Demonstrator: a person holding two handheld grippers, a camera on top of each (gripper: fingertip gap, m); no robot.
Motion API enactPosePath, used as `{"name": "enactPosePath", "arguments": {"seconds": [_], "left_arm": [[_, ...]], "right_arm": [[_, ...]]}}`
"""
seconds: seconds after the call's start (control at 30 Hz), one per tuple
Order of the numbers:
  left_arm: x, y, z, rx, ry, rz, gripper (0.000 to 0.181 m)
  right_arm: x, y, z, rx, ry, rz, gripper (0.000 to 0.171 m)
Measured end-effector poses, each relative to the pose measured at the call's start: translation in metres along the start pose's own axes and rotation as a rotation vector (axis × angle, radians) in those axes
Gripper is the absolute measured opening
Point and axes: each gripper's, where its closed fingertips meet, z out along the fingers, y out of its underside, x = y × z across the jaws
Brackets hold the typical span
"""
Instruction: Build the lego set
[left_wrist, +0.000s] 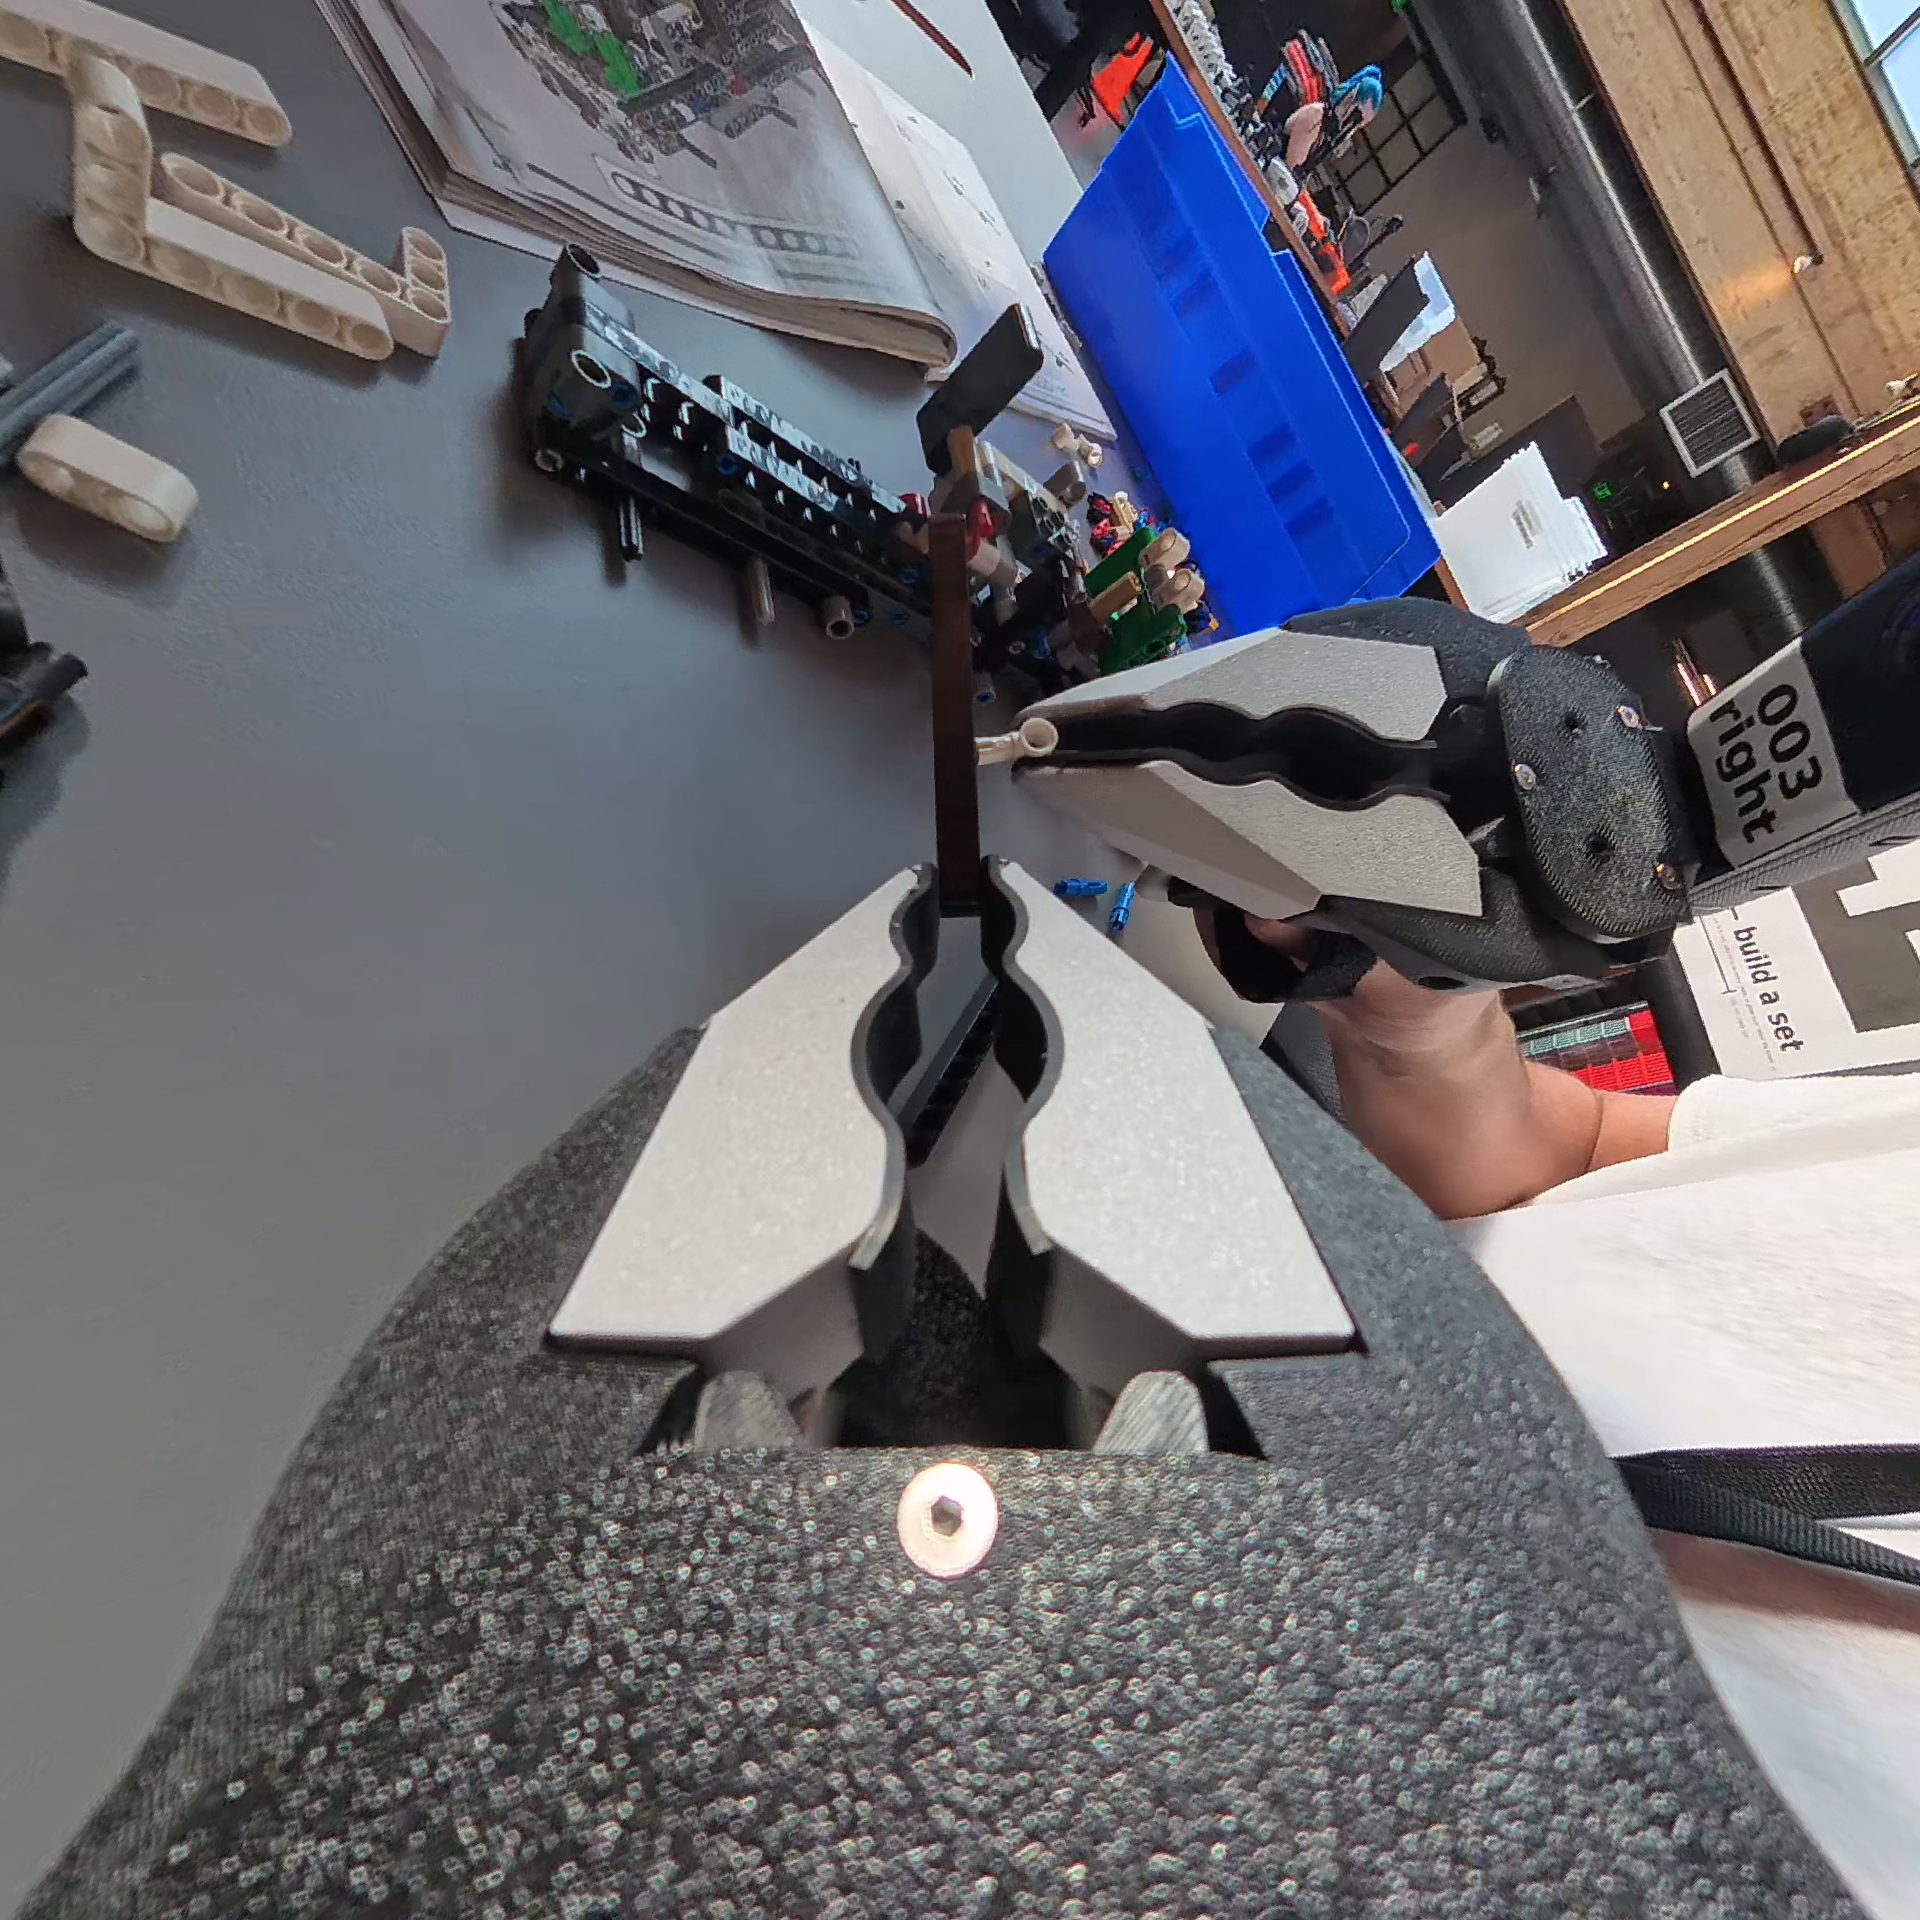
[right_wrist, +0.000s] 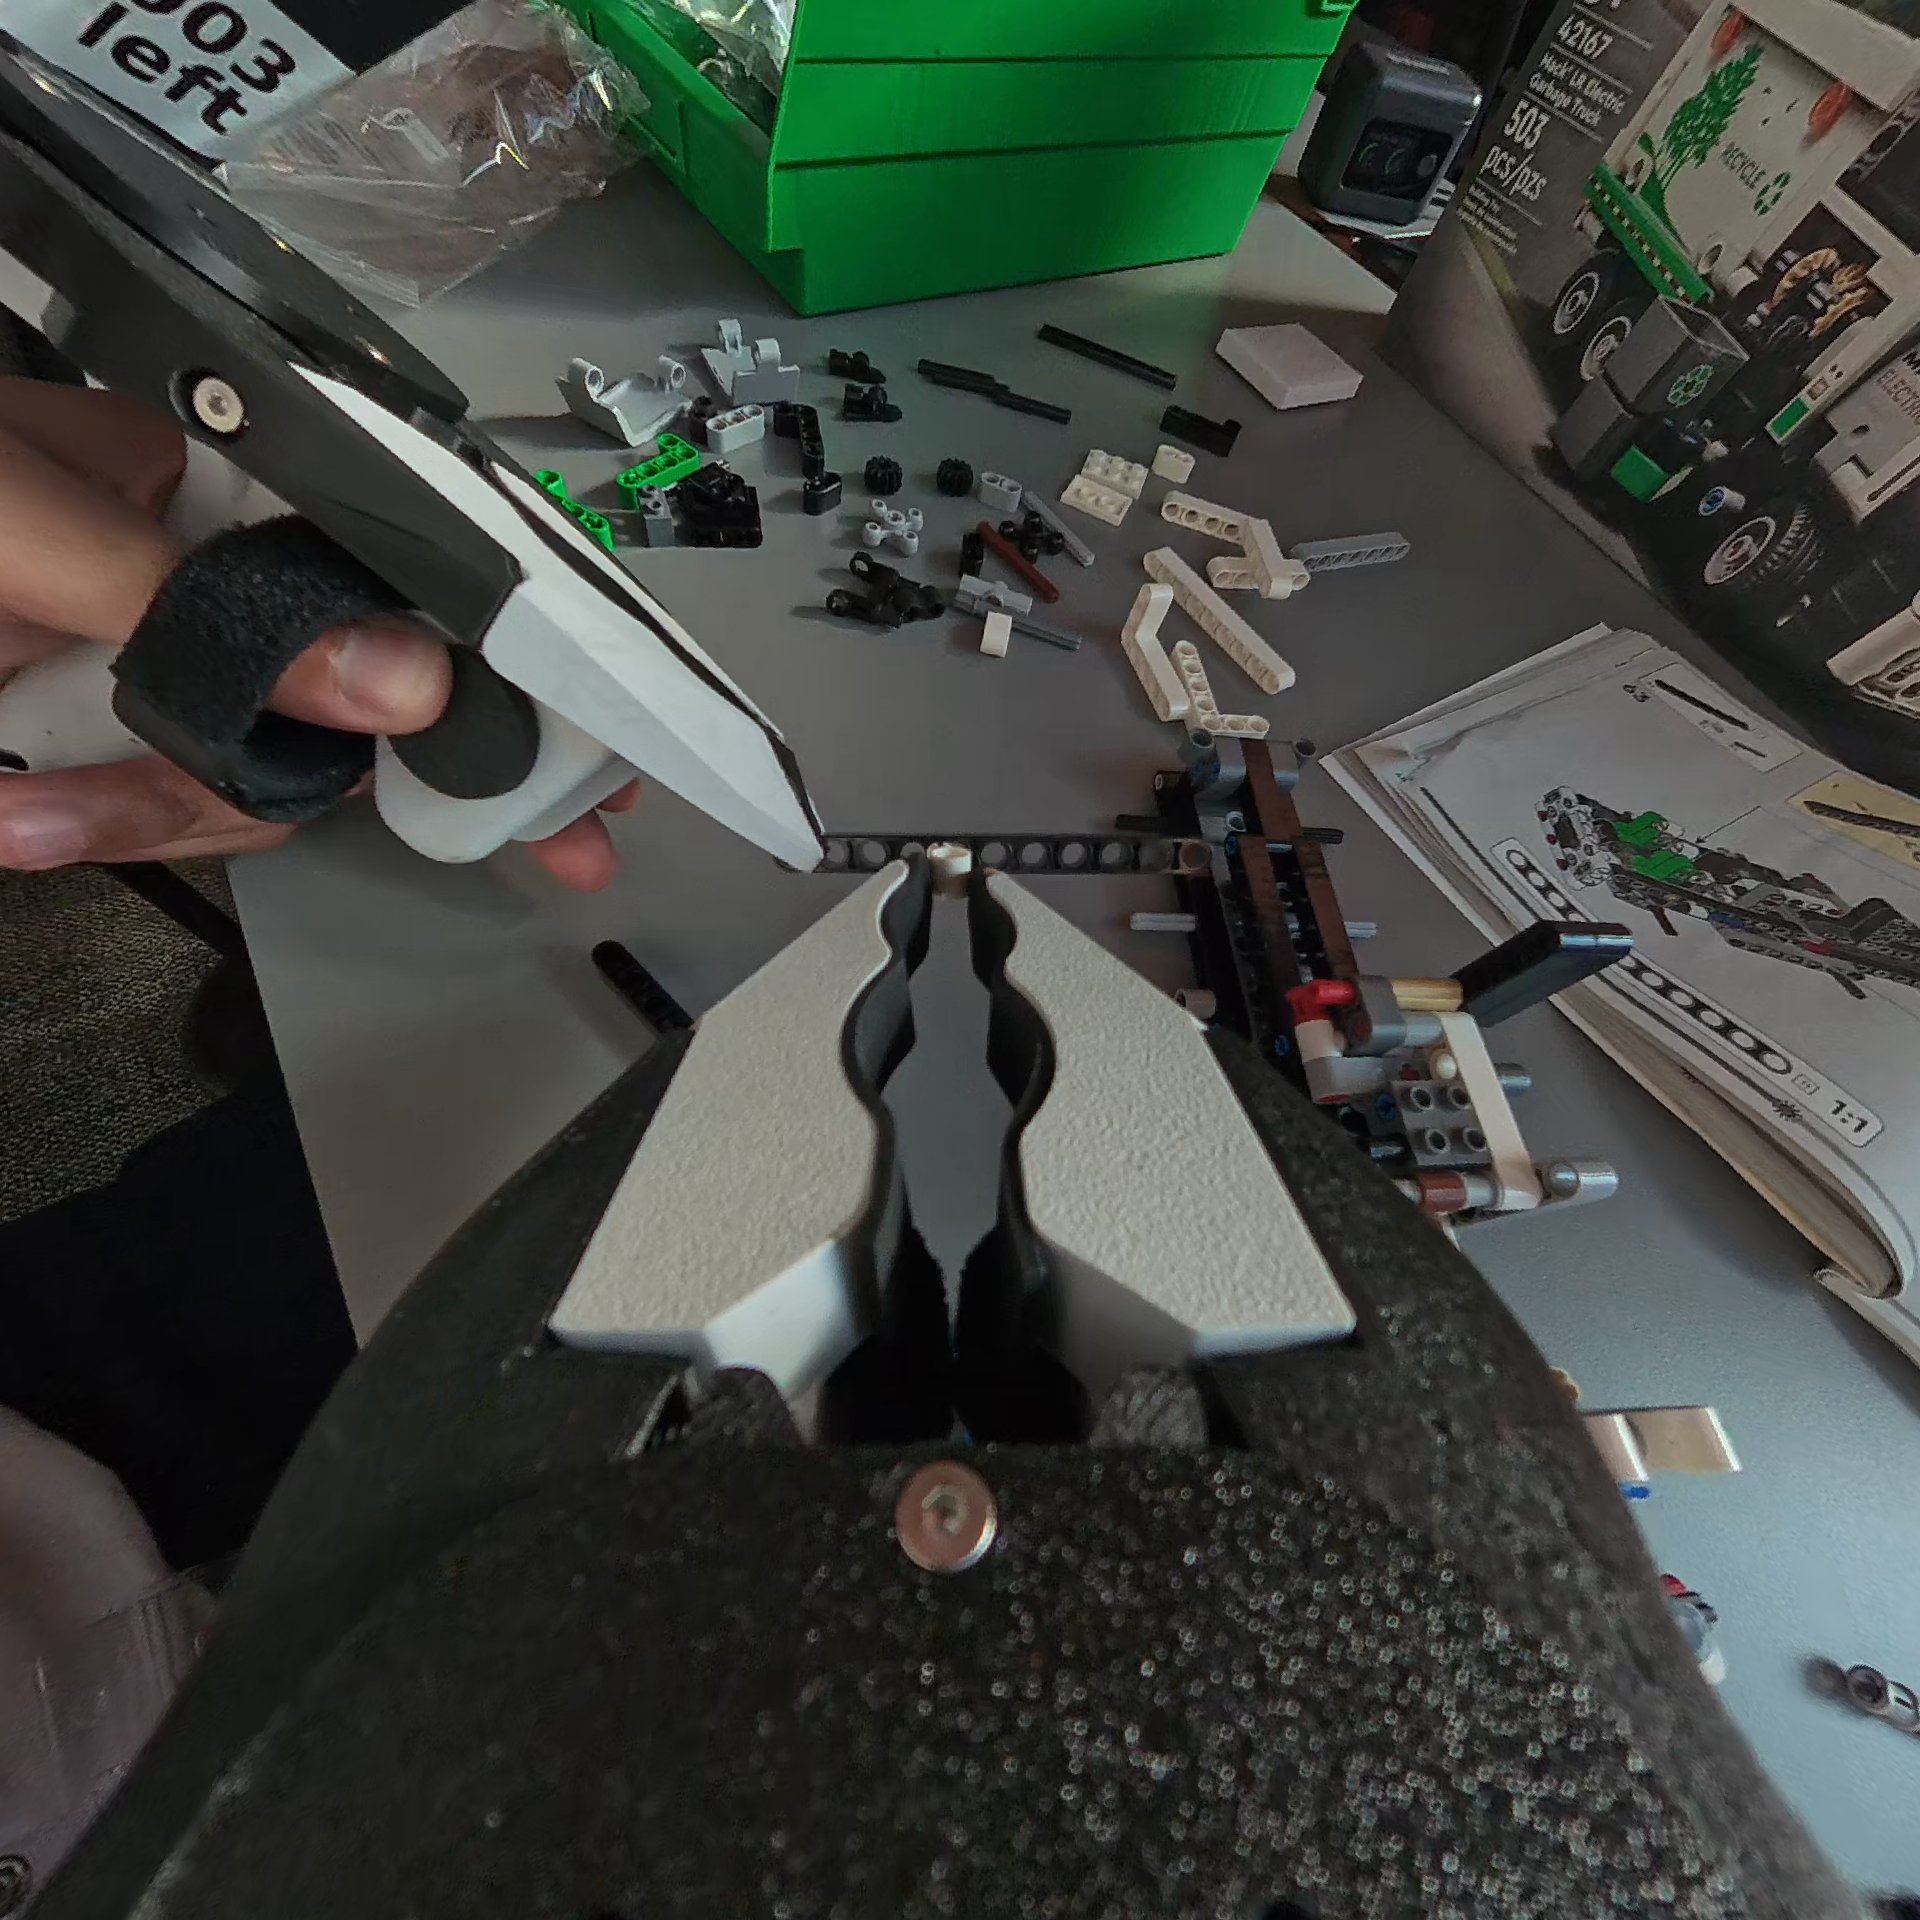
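This looks like a workshop or maker-style lab with an industrial feel. Beyond the grey worktable (left_wrist: 312, 727), the left wrist view shows a bare brick wall (left_wrist: 1714, 187), a large dark exposed duct (left_wrist: 1621, 260) with a white vent grille (left_wrist: 1709, 421), a long wooden bench (left_wrist: 1714, 530), and shelving crowded with colourful items (left_wrist: 1330, 114). Plastic storage bins stand on the table: a blue bin (left_wrist: 1226, 416) in one view and a green bin (right_wrist: 997, 145) in the other. An open instruction booklet (right_wrist: 1662, 883) and the printed set box (right_wrist: 1714, 312) mark it as an assembly station.
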Motion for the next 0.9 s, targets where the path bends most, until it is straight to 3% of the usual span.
{"name": "enactPosePath", "arguments": {"seconds": [0.43,0.63,0.9], "left_arm": [[0.0,0.002,0.001,-0.007,-0.015,0.022,0.007],[0.004,0.006,0.001,-0.008,-0.079,0.205,0.006],[0.001,0.014,-0.001,-0.044,-0.122,0.293,0.006]], "right_arm": [[0.002,0.003,0.001,-0.014,0.015,-0.014,0.006],[0.0,0.002,-0.002,-0.059,0.059,-0.155,0.006],[-0.007,0.009,0.002,-0.045,-0.057,-0.001,0.006]]}}
